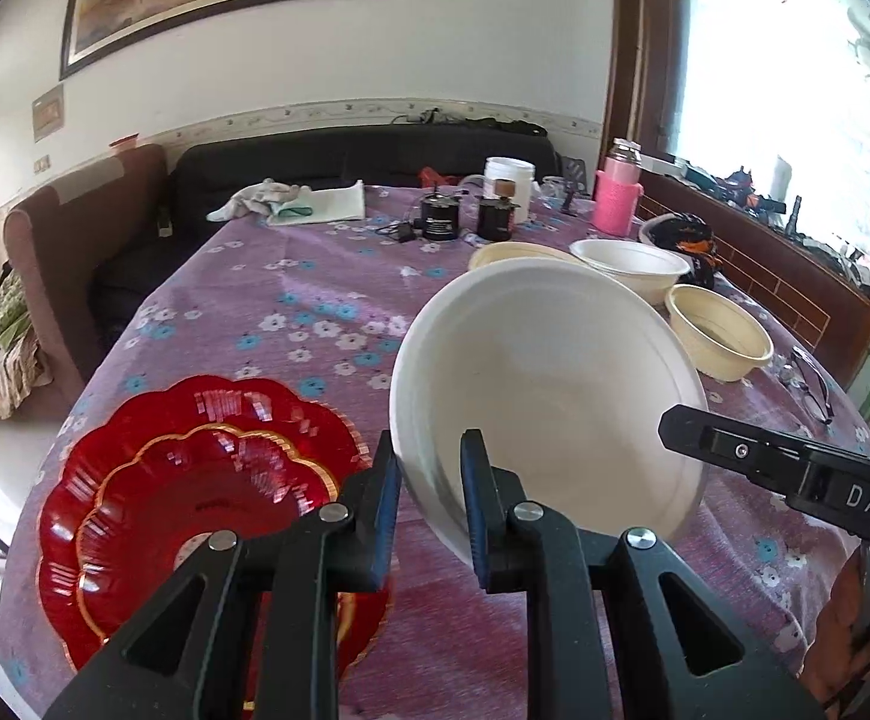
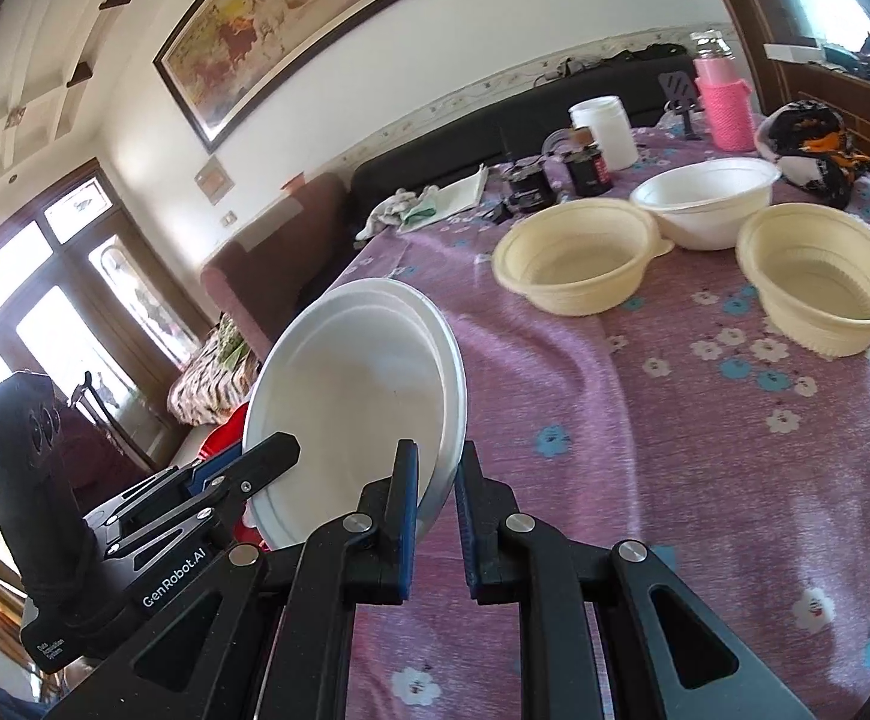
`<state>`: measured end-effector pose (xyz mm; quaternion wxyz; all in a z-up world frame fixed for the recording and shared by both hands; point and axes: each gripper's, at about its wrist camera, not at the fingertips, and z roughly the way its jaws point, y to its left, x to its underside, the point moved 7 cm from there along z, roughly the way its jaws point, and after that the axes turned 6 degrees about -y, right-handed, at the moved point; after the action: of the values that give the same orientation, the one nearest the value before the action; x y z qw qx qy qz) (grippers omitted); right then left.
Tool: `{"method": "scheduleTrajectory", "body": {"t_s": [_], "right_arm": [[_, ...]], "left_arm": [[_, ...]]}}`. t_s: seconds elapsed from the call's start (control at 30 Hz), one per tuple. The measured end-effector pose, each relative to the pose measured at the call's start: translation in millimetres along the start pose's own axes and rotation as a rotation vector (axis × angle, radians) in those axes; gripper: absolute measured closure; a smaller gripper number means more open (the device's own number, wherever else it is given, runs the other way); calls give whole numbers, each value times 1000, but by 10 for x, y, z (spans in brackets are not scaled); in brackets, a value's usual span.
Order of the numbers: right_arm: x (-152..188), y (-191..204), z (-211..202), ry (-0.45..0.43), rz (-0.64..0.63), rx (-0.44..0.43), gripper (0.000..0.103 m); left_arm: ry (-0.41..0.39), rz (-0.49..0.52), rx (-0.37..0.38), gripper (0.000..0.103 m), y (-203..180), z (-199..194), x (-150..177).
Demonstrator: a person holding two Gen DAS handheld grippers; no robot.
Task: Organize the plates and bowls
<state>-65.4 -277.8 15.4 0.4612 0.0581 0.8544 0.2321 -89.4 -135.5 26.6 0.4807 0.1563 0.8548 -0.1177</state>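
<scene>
A white plate (image 1: 549, 378), tilted and lifted off the purple flowered tablecloth, is held at two sides of its rim. My left gripper (image 1: 429, 450) is shut on the near left rim. My right gripper (image 2: 438, 462) is shut on the right rim of the white plate (image 2: 357, 396), which looks like two stacked plates here. Each gripper shows in the other's view: the right gripper (image 1: 675, 420) and the left gripper (image 2: 267, 450). Red scalloped plates (image 1: 195, 480) lie stacked on the table below left. Two cream bowls (image 2: 579, 264) (image 2: 825, 288) and a white bowl (image 2: 705, 198) stand beyond.
A pink bottle (image 2: 726, 108), a white jar (image 2: 606, 129) and dark jars (image 1: 438, 219) stand at the far end of the table. Glasses (image 1: 810, 384) lie near the right edge. A cloth (image 1: 291, 204) lies far left, with a sofa (image 1: 339, 156) behind the table.
</scene>
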Motion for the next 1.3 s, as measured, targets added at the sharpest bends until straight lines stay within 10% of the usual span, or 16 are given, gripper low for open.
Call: {"method": "scheduleTrajectory", "body": {"t_s": [1.3], "right_arm": [[651, 1156, 1032, 272, -109, -169, 87]], "left_arm": [[60, -241, -213, 81, 1504, -233, 509]]}}
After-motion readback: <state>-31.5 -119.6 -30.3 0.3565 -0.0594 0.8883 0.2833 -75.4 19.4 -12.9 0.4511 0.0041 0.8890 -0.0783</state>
